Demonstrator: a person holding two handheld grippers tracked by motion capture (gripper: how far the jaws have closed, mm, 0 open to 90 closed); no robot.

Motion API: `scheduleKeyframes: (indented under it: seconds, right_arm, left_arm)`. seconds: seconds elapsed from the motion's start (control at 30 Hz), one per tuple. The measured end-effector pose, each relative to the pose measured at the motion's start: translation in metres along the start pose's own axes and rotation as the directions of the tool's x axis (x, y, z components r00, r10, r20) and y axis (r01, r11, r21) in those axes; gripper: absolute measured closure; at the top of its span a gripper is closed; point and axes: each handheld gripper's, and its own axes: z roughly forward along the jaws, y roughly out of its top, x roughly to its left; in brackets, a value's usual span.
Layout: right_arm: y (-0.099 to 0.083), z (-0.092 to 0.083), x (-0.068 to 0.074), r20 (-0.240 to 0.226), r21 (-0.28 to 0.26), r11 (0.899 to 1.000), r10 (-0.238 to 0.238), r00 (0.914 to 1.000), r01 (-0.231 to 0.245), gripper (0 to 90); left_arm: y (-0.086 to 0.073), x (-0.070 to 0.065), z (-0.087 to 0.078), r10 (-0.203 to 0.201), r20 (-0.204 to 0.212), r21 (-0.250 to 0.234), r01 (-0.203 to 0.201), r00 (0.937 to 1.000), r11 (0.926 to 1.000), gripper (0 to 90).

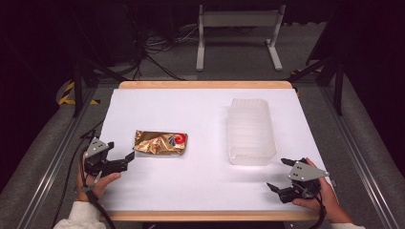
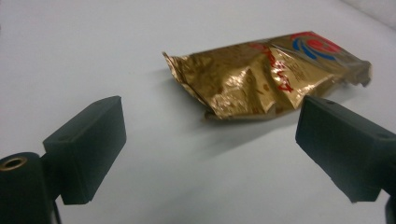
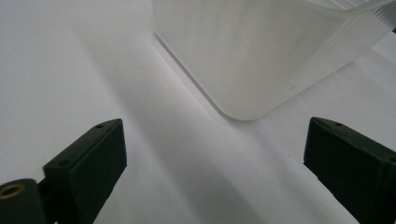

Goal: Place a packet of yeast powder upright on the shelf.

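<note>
Nearest the camera, at the white table's [image 1: 200, 119] front left, the left gripper [image 1: 119, 160] rests with jaws spread apart, empty, just beside the crumpled gold foil packet [image 1: 160, 142]. Right of the packet stands a translucent plastic tub [image 1: 251, 131]. Beyond the tub's front corner, the right gripper [image 1: 281, 174] sits open too, holding nothing.

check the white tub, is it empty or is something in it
Looks empty: the white tub stands upright on the table, its inside plain white from above. The gold packet lies apart.
</note>
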Motion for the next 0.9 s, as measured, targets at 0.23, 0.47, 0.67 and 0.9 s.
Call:
scheduleKeyframes:
  seconds: [0.23,0.47,0.67,0.9]
  right_arm:
    - [0.000,-0.002,-0.001,0.017,-0.014,1.000,-0.006,0.9998,0.006,6.5]
    - [0.000,-0.004,-0.002,0.023,-0.026,1.000,-0.003,0.9997,0.004,6.5]
    - [0.000,-0.003,-0.001,0.022,-0.023,1.000,-0.007,0.9997,0.008,6.5]
    - [0.000,-0.003,-0.001,0.022,-0.022,1.000,-0.009,0.9997,0.009,6.5]
  left_arm:
    - [-0.011,-0.004,0.007,0.075,0.013,0.060,-0.076,0.9971,0.9953,7.1]
    - [-0.008,-0.007,0.012,0.073,0.031,0.063,-0.075,0.9968,0.9952,7.2]
    - [-0.004,-0.009,0.023,0.072,0.081,0.063,-0.077,0.9942,0.9951,7.9]
    - [0.001,-0.014,0.030,0.101,0.108,0.068,-0.108,0.9891,0.9918,8.7]
